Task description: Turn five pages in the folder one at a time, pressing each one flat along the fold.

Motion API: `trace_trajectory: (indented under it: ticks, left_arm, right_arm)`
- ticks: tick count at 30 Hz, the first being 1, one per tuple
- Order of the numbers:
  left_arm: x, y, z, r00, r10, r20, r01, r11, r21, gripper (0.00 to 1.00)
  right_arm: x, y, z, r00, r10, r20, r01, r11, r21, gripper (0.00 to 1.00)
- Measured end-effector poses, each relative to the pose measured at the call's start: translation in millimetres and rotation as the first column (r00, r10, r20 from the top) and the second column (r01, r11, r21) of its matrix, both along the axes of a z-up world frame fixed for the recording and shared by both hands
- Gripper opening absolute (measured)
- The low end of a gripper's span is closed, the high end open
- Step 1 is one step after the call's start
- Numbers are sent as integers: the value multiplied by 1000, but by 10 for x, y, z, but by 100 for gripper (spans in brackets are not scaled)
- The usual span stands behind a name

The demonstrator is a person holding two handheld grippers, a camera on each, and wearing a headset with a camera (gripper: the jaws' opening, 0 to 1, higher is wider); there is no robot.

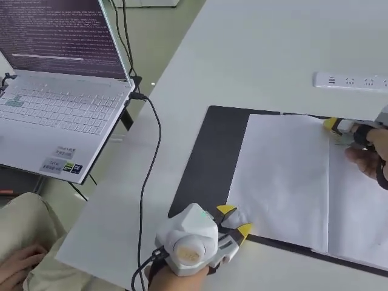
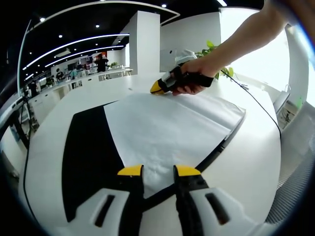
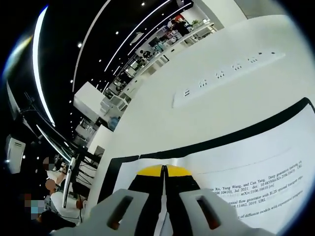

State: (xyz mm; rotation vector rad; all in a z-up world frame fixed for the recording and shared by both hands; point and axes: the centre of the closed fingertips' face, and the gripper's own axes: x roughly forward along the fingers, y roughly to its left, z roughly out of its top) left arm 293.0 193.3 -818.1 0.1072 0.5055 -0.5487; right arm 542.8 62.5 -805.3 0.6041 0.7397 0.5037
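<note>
My left gripper (image 2: 158, 172) sits at the near edge of the folder (image 1: 206, 163). Its 2 yellow tips are parted with a clear gap, and nothing is clamped between them. Through that gap I see the near corner of the page (image 1: 285, 176), which lies flat ahead of this gripper on the black cover. The folder is open on the table (image 1: 260, 48) and stretches from one gripper to the other.

My right gripper (image 3: 164, 170) is across the page from the left one, at the far edge. Its 2 tips are pressed together with no gap, and they rest where the fold (image 1: 329, 182) meets the top of the sheet. I cannot tell whether any paper is caught between them. Printed text (image 3: 251, 191) runs just to the right of those tips.

A power strip (image 3: 226, 73) lies beyond the right gripper, apart from the folder. A laptop (image 1: 60, 79) stands well off to the left of the left gripper. A cable (image 1: 159, 139) passes close by that gripper's left side.
</note>
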Motion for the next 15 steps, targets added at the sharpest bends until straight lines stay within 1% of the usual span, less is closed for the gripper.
trace_trajectory:
  ticks: [2,6,7,8,9,10,12,13,15]
  left_arm:
    - [-1,-1,1,1000,0,-2,0,1000,0,23]
    - [-3,-3,3,1000,-1,-5,1,1000,2,22]
    - [-3,-3,3,1000,-1,-5,1,1000,2,22]
    - [-4,-3,4,1000,1,-6,-1,1000,0,22]
    - [-5,-3,5,1000,2,-6,-2,1000,-1,22]
    - [-5,-3,5,1000,2,-5,-2,1000,-1,22]
    - [-4,-3,4,1000,3,-5,-3,1000,-2,22]
    - [-4,-4,4,1000,3,-4,-3,1000,-2,22]
    - [-4,-4,2,1000,4,-6,-4,1000,-2,22]
  right_arm:
    - [25,-7,-6,1000,-8,1,8,1000,-3,0]
    - [37,-16,-13,1000,-20,-15,20,1000,14,0]
    - [35,-22,-17,999,-26,-27,26,999,22,0]
    - [16,-28,-22,998,-30,-46,32,999,35,0]
    - [-4,-24,-26,998,-26,-52,28,999,38,0]
    - [-51,1,-28,998,-6,-62,9,999,46,0]
    - [-124,23,-33,997,24,-67,-20,998,54,0]
    - [-139,20,-37,998,28,-63,-24,998,52,0]
    - [-217,28,-28,996,44,-73,-39,997,61,0]
